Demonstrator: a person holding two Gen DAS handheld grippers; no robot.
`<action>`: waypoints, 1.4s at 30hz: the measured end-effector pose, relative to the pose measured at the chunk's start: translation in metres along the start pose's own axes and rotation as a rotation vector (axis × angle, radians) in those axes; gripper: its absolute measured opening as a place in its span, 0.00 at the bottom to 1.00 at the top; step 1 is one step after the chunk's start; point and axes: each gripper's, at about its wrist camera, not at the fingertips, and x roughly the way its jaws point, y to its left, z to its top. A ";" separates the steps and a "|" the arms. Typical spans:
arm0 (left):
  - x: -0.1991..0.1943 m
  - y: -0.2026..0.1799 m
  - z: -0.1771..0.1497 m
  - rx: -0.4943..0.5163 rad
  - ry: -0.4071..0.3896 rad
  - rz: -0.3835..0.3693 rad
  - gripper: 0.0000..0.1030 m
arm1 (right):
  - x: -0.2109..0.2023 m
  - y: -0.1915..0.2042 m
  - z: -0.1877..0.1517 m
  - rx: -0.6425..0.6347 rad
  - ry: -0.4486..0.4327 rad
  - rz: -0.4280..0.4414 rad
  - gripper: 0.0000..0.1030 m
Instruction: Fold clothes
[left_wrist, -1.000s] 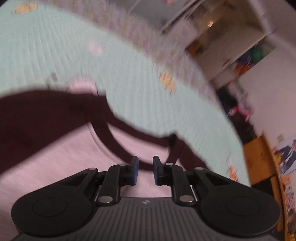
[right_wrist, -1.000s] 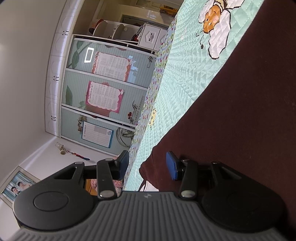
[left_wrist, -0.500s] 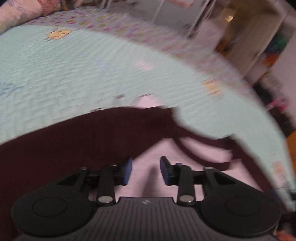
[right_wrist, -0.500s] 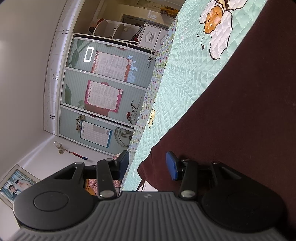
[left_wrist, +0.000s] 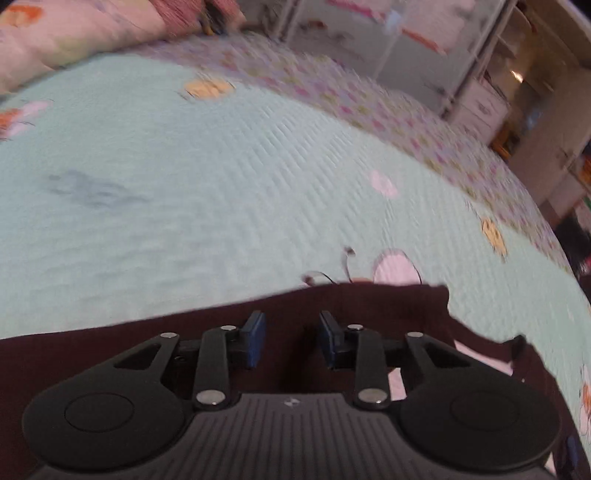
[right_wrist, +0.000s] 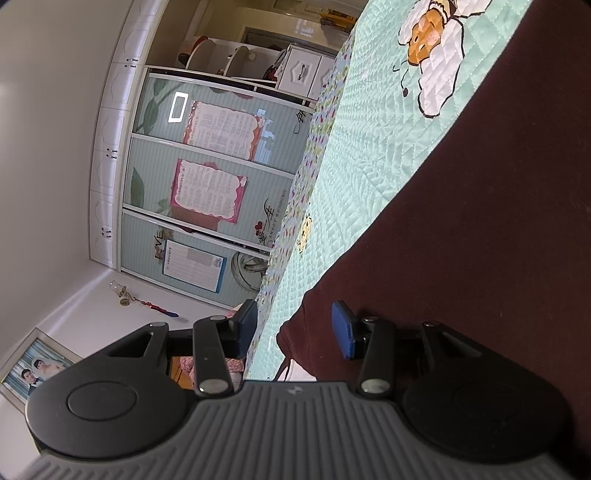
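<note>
Bedroom, with a bed under a mint-green quilt (left_wrist: 229, 192) printed with bees and flowers; a wardrobe (right_wrist: 207, 177) with sliding doors stands beyond the bed's edge in the right wrist view.

Item one, the garment (left_wrist: 110, 354): we see a dark maroon piece of clothing spread flat on the quilt, with a paler pink part showing low on the right of the left wrist view. Its far edge runs crosswise just ahead of the left tongs (left_wrist: 291, 341), ending in a corner ahead and to their right. In the right wrist view the same cloth (right_wrist: 480, 240) fills the side beyond the right tongs (right_wrist: 293, 328), its long edge running away from them up the bed, and a rounded corner of it sits between the blue pads.

Item two, left tongs: we note the jaws opening, narrowly parted, with dark cloth behind the gap but nothing pressed between the pads. They hover over the cloth, near its far edge.

Item three, right tongs: half open, straddling the garment's corner. We cannot tell whether the pads press on it; a gap shows beside the cloth.

Judgement: the right tongs sit nearer a graspable corner; the left must reach ahead to the far edge.
</note>
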 end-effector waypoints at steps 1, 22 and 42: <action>-0.016 0.007 -0.004 -0.015 -0.004 -0.026 0.33 | 0.000 0.000 0.000 -0.001 0.000 -0.002 0.46; -0.153 0.069 -0.135 0.027 0.153 -0.175 0.33 | -0.172 0.107 -0.134 -0.304 0.277 -0.363 0.29; -0.208 0.078 -0.251 0.129 0.256 -0.199 0.40 | -0.250 0.103 -0.205 -0.273 0.428 -0.464 0.25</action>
